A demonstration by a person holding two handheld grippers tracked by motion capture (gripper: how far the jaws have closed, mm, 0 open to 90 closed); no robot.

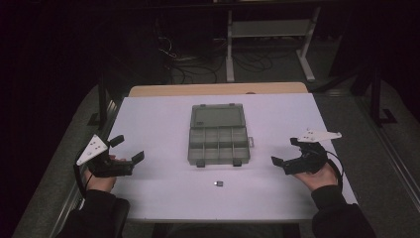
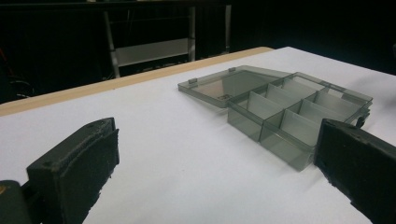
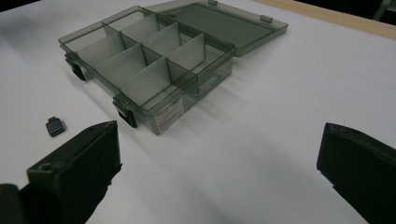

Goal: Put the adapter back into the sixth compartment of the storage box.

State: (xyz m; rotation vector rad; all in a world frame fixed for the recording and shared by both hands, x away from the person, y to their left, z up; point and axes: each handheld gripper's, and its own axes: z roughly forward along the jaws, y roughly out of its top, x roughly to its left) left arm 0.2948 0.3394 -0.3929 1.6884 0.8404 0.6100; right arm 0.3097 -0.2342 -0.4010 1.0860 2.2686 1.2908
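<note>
A smoky, see-through compartment box (image 1: 218,144) lies open in the middle of the white counter (image 1: 163,124), its flat lid (image 1: 217,115) folded back onto the counter on the far side. The tray half is split by thin dividers into two rows of four compartments, and from the high view and both gripper views every compartment looks bare, with nothing lying in any of them. Two dark latches (image 3: 127,116) hang from the tray's near wall. On the counter just near of the box, apart from it and slightly right of its middle, lies a small dark adapter-like piece (image 1: 218,183) with a metal end; in the right gripper view it (image 3: 55,126) sits on the counter beside the latch corner. The left gripper (image 1: 128,150) rests at the counter's left edge, held in a hand (image 1: 100,181), its jaws spread wide with only bare counter between them. The right gripper (image 1: 286,152) is held in the other hand (image 1: 319,174) near the right edge, its jaws likewise standing wide apart and holding nothing. Both grippers are well apart from the box and from the small piece, one on either side.
</note>
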